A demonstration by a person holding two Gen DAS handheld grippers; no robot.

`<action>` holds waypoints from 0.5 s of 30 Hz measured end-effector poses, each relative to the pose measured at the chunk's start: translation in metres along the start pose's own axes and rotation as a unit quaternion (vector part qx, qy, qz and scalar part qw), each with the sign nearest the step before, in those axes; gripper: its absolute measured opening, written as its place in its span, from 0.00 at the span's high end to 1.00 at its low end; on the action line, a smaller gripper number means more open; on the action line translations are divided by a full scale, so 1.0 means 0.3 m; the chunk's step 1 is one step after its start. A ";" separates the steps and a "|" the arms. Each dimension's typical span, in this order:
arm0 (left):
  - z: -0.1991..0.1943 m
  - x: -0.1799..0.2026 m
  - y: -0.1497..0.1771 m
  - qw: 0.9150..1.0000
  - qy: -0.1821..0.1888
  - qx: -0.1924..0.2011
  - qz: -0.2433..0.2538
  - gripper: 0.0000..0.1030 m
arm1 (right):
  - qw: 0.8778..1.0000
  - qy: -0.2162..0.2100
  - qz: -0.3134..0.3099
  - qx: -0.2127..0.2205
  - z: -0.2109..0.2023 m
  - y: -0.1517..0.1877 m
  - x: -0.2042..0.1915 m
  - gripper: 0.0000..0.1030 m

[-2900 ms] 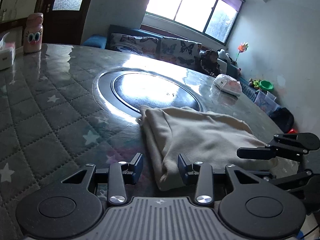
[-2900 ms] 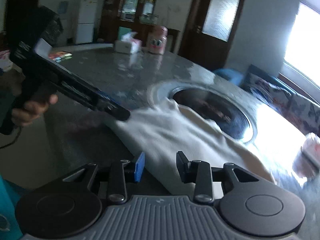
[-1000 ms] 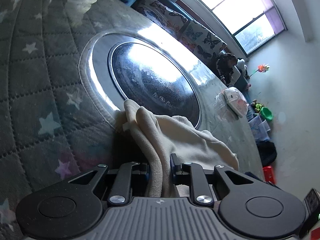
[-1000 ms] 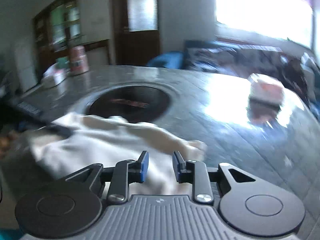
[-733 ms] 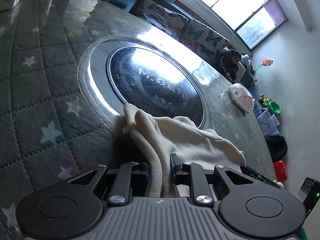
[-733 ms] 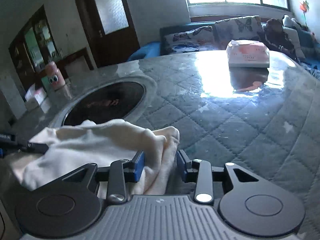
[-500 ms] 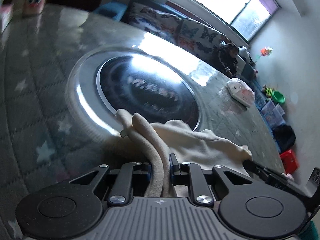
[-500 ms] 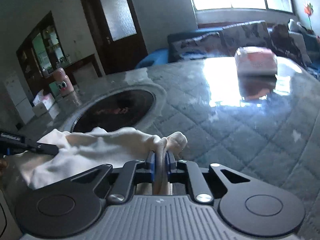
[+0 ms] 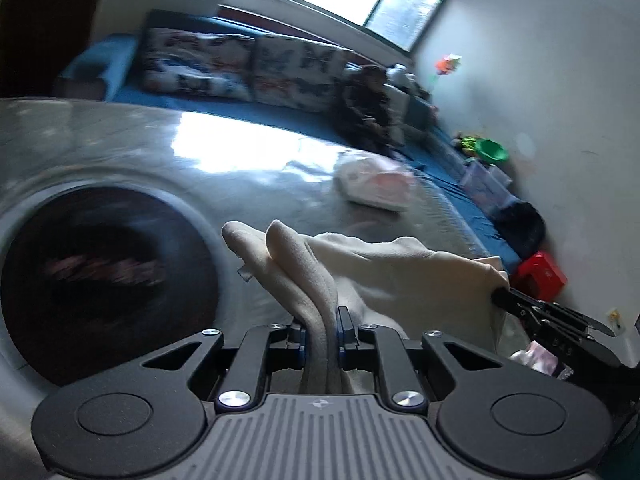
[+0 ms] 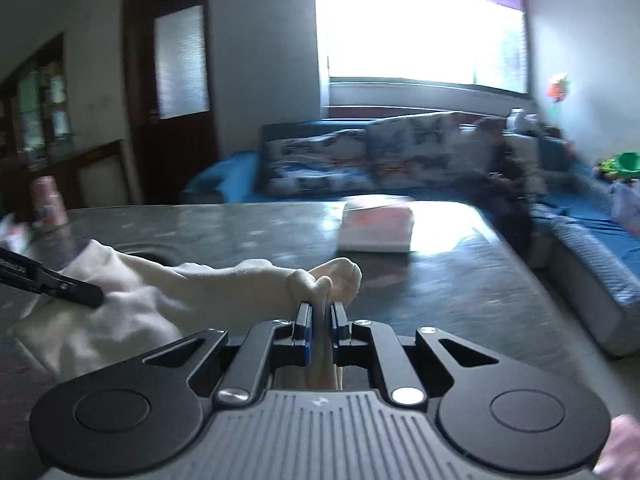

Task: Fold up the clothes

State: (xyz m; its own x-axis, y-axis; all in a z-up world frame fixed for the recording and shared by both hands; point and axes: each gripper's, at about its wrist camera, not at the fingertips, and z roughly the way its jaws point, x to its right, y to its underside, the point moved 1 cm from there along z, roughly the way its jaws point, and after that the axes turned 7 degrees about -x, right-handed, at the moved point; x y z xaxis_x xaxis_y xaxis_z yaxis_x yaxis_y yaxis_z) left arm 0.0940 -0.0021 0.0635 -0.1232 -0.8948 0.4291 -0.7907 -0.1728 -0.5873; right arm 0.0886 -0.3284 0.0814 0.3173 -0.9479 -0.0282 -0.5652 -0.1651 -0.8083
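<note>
A cream garment (image 9: pixel 384 268) is stretched between my two grippers above the quilted table (image 9: pixel 256 184). My left gripper (image 9: pixel 320 330) is shut on one bunched corner of it, which sticks up past the jaws. My right gripper (image 10: pixel 320 322) is shut on the other corner (image 10: pixel 332 276). The cloth (image 10: pixel 192 284) sags between them. The right gripper's fingers (image 9: pixel 532 308) show at the right of the left wrist view. The left gripper's fingers (image 10: pixel 60 286) show at the left of the right wrist view.
A round dark glass inset (image 9: pixel 100 280) sits in the table at left. A white and pink tissue pack (image 9: pixel 376 184) lies further back, also in the right wrist view (image 10: pixel 376 228). A blue sofa with patterned cushions (image 10: pixel 400 160) stands behind. A pink bottle (image 10: pixel 48 200) stands far left.
Both grippers have lifted the garment's corners off the table and tilted upward. The right gripper closed on its corner about half a second ago. The views swung toward the sofa.
</note>
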 end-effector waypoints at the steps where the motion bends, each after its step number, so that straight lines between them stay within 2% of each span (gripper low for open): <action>1: 0.032 0.030 -0.020 1.000 0.008 -0.002 0.005 0.86 | 1.000 0.014 0.000 0.000 0.003 -0.007 0.030 0.93; 8: 0.237 0.189 -0.089 0.998 0.030 -0.029 0.046 0.86 | 0.996 0.086 0.015 -0.009 0.055 -0.029 0.198 0.93; 15: 0.375 0.188 -0.068 0.996 0.013 -0.071 0.046 0.86 | 0.991 0.109 0.055 -0.051 0.192 0.035 0.299 0.92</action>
State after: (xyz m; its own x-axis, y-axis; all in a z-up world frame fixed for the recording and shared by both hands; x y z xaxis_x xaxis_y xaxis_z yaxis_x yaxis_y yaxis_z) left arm 0.1707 -0.0954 0.0226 -0.2126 -0.8927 0.3973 -0.8522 -0.0296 -0.5224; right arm 0.1551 -0.3995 0.0366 0.0839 -0.9962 0.0236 -0.6651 -0.0736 -0.7431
